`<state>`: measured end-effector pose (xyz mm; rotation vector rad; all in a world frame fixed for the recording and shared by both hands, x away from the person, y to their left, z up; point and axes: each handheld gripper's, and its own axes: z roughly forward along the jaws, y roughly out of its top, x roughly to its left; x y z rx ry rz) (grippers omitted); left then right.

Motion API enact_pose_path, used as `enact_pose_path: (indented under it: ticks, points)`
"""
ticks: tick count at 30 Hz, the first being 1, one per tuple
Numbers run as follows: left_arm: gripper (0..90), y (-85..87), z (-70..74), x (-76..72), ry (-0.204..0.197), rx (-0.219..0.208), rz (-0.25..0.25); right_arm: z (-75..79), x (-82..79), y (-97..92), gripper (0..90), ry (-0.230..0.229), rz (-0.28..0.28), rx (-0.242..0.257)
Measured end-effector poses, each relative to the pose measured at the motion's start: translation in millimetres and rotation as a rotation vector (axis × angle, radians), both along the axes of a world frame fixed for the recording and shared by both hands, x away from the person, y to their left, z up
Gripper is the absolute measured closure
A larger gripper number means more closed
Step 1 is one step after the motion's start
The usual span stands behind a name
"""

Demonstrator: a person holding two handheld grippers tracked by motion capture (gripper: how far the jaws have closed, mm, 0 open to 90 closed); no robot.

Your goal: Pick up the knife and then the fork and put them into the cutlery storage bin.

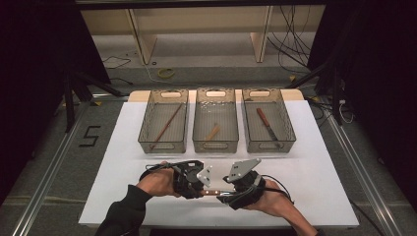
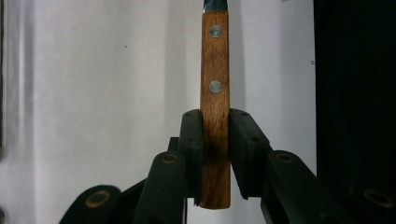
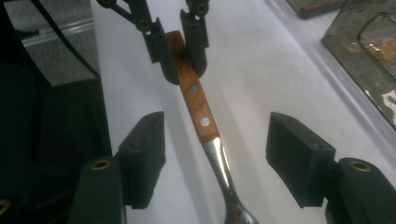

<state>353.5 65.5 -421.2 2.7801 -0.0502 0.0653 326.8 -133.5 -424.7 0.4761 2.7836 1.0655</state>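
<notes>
Between the two tongs hangs a utensil (image 3: 198, 105) over the white table (image 1: 314, 162) — left tongs (image 2: 215, 154) clamp its riveted wooden handle, right tongs (image 3: 215, 158) stand wide around the shiny steel neck — not touching.

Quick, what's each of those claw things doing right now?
Left gripper: closed on the wooden handle of a utensil.
Right gripper: open, jaws either side of the utensil's metal neck, not touching.

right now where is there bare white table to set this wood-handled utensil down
Free: white table left of the left gripper, and the strip right of the three clear bins. Crowded where the right gripper meets the wood-handled utensil.
</notes>
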Motion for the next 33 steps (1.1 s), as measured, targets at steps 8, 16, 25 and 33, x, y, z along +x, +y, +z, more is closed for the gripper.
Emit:
enact_pose_path:
  ticks: [8,16,25,33]
  points:
    - [75.3,-3.4,1.4,-4.0,-0.006,-0.004,-0.019,-7.7,0.2,11.5,46.1,0.013,0.055,-0.059]
    - [75.2,-7.1,0.3,-8.4,-0.001,-0.017,-0.025,-11.1,0.8,18.1,54.9,0.026,0.080,-0.087]
    - [75.2,-8.8,3.8,-11.7,-0.009,-0.015,-0.055,-14.6,-2.2,21.3,63.9,0.029,0.105,-0.113]
    - [75.1,-8.8,4.6,-11.4,-0.014,-0.010,-0.082,-15.9,-3.4,20.4,75.1,0.013,0.158,-0.124]
